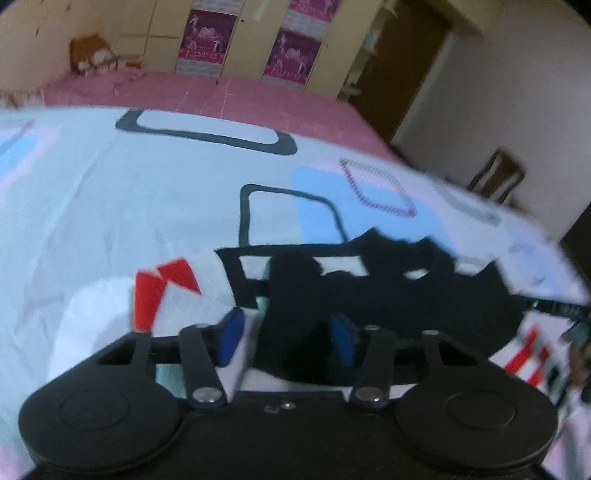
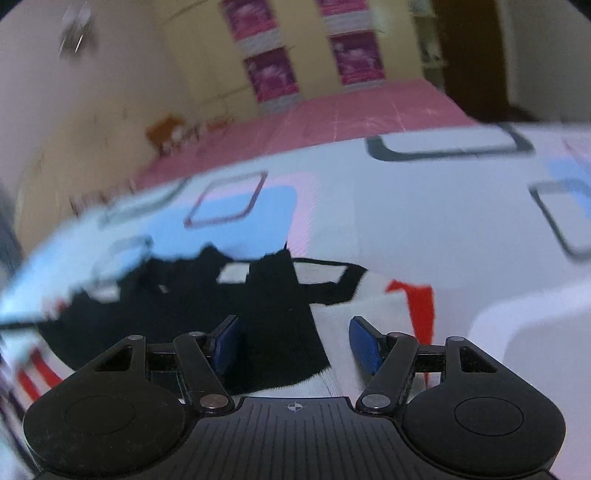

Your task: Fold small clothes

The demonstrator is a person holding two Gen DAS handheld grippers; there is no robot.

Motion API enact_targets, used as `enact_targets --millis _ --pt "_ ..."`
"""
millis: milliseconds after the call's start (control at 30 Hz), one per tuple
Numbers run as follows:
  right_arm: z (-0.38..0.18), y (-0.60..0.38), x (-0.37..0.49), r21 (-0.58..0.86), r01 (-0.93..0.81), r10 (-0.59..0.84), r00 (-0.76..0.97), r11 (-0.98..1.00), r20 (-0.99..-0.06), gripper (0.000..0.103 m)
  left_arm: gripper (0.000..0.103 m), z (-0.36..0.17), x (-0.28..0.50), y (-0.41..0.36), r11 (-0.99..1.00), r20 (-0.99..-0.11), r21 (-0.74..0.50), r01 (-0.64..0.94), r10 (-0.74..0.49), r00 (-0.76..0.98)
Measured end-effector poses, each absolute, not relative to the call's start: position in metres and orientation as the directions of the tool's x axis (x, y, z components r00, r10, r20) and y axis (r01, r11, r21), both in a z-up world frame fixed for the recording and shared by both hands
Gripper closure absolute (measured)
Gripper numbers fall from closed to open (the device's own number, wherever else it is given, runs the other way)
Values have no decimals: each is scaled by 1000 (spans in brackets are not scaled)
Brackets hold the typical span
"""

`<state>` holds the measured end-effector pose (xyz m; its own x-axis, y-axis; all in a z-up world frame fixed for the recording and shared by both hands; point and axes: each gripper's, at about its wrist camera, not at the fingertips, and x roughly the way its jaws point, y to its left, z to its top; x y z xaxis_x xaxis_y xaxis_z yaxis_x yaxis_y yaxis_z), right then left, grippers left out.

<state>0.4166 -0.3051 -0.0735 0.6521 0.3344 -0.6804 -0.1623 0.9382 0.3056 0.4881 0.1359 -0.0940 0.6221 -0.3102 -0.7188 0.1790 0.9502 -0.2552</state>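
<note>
Hovering with jaws apart over the black-and-white garment (image 1: 332, 288) on the bed (image 1: 110, 192), the left hand-held gripper (image 1: 286, 338) and right hand-held gripper (image 2: 295, 341) risk pinching only one layer — leaving a crooked fold.

Bedroom, dimly and warmly lit, both views blurred. Wide bed (image 1: 110, 192) under a white sheet printed with black rounded rectangles and pale blue and pink patches. Beyond the sheet, a pink cover (image 1: 229, 92) reaching to the far wall. Cream wardrobe doors (image 1: 159, 33) along that wall, carrying magenta posters (image 1: 205, 40) in pairs. Small orange-brown object (image 1: 90, 55) at the far left corner of the bed, too blurred to identify. Dark brown door (image 1: 402, 62) to the right, plain pale wall (image 1: 517, 92) beside it. Wooden chair (image 1: 496, 177) by that wall.
</note>
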Motion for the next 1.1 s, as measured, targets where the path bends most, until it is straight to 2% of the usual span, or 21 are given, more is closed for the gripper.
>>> enact_targets --millis 33,67,100,133,167,233,367,500,667,733,767,800,833,867,967,1033,1100 --pt "-76 -294 418 234 -188 300 650 954 -698 56 78 -94 488 132 963 -728 -201 180 -270 630" --pt "-80 -286 419 164 -200 256 654 966 -711 69 85 -95 489 128 970 -730 -162 183 -243 639" --pt "-81 -279 419 101 -216 222 661 971 -717 71 91 -97 489 127 968 -723 -163 189 -247 645" --pt "-85 -277 421 86 -228 220 665 970 -714 82 95 -97 488 128 969 -716 -164 188 -247 653" --pt "-86 -275 421 76 -233 216 669 970 -711 89 98 -97 485 128 968 -706 -167 186 -249 663" --pt "-86 -277 420 79 -224 214 678 971 -703 100 98 -94 479 130 970 -674 -179 166 -244 697" --pt "-78 -286 414 99 -166 189 728 981 -659 100 98 -84 476 135 973 -597 -187 137 -223 770" --pt "-100 -285 416 83 -75 112 690 994 -715 100 98 -102 498 128 979 -671 -166 122 -203 713" --pt "-105 -282 414 85 -35 85 701 996 -708 100 97 -106 505 128 979 -686 -171 112 -200 700" --pt "-103 -283 414 96 -41 97 701 995 -707 100 92 -102 506 131 977 -693 -176 124 -212 689" --pt "-100 -285 413 104 -39 102 700 994 -707 91 80 -98 506 134 975 -694 -185 122 -217 687" --pt "-91 -290 410 107 -36 101 704 994 -702 76 62 -93 502 133 979 -688 -174 110 -201 697" --pt "-81 -293 403 96 -31 88 725 995 -683 41 56 -85 495 132 981 -666 -157 113 -190 721" --pt "-70 -292 394 85 -44 89 760 995 -644 37 48 -76 486 129 981 -636 -145 129 -192 748" --pt "-55 -277 382 106 -108 151 762 988 -630 40 48 -66 463 103 962 -595 -167 217 -273 756" --pt "-56 -253 383 137 -174 221 737 975 -639 53 48 -72 456 74 943 -615 -136 303 -320 721" --pt "-61 -225 387 156 -243 285 707 957 -647 53 48 -82 456 46 927 -643 -82 367 -330 691"
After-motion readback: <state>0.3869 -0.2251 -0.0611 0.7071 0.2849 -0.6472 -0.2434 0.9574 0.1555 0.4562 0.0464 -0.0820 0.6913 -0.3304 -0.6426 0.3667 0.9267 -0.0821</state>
